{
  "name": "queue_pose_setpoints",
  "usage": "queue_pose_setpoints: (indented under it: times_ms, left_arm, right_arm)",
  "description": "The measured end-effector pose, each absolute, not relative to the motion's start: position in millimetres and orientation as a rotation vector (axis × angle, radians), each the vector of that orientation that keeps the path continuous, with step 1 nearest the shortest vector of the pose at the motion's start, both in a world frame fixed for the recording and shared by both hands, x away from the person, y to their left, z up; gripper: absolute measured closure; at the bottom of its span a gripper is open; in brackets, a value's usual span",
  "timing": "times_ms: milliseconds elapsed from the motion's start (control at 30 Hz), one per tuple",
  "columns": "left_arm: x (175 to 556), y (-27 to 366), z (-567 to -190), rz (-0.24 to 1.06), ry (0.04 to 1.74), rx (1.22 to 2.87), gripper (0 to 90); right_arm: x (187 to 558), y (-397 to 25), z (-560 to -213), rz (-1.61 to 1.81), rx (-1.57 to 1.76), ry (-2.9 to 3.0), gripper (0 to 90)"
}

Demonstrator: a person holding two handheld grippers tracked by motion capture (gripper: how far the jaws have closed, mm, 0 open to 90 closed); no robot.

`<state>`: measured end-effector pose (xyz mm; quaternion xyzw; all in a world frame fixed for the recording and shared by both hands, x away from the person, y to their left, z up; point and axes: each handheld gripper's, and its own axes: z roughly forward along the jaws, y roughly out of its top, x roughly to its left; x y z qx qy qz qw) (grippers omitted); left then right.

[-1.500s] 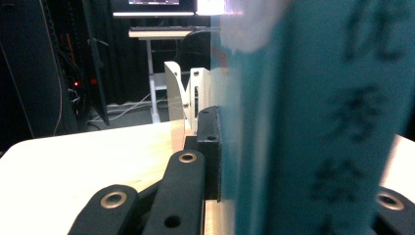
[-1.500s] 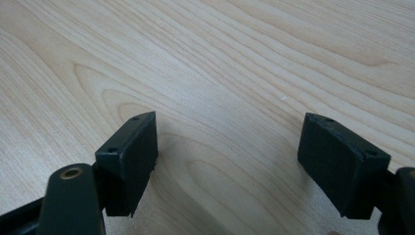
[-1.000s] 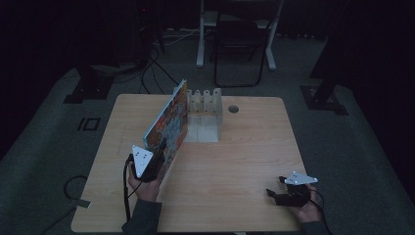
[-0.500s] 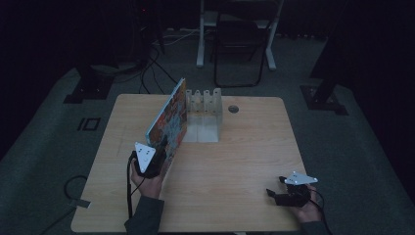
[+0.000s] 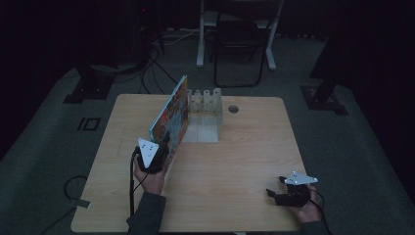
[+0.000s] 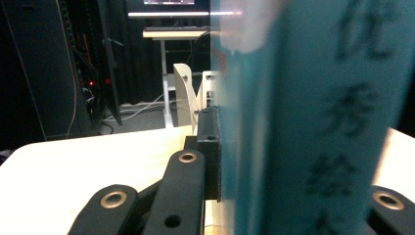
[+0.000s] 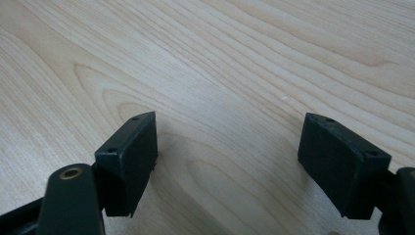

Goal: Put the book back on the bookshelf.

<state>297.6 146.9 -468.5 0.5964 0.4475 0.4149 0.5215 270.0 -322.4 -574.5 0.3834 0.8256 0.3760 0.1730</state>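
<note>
A thin picture book [image 5: 170,120] with a colourful cover stands on edge, tilted, over the left middle of the wooden table [image 5: 244,147]. My left gripper [image 5: 157,155] is shut on its near end. In the left gripper view the book's teal spine [image 6: 313,127] with blurred characters fills the right half, pressed against the left pad [image 6: 211,152]. The book's far end reaches the white slotted rack [image 5: 204,115] at the table's back. My right gripper [image 5: 279,195] rests at the front right, open, with bare wood [image 7: 225,98] between its pads.
A small round hole [image 5: 233,108] lies in the table to the right of the rack. Beyond the table stand a folding chair [image 5: 242,44] and dark stands on the grey floor. Cables trail on the floor at the left.
My left gripper and the book's near end have shifted slightly toward the back of the table. The right gripper has stayed put.
</note>
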Motion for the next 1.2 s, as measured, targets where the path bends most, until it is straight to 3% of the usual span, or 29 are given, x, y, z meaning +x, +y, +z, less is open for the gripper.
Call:
queue_pose_setpoints:
  times_ms: [1200]
  left_arm:
    - [330,138,-470,1.028,1.093,1.409,81.0]
  right_arm:
    - [270,-322,-575,1.067,1.089,2.342,22.1]
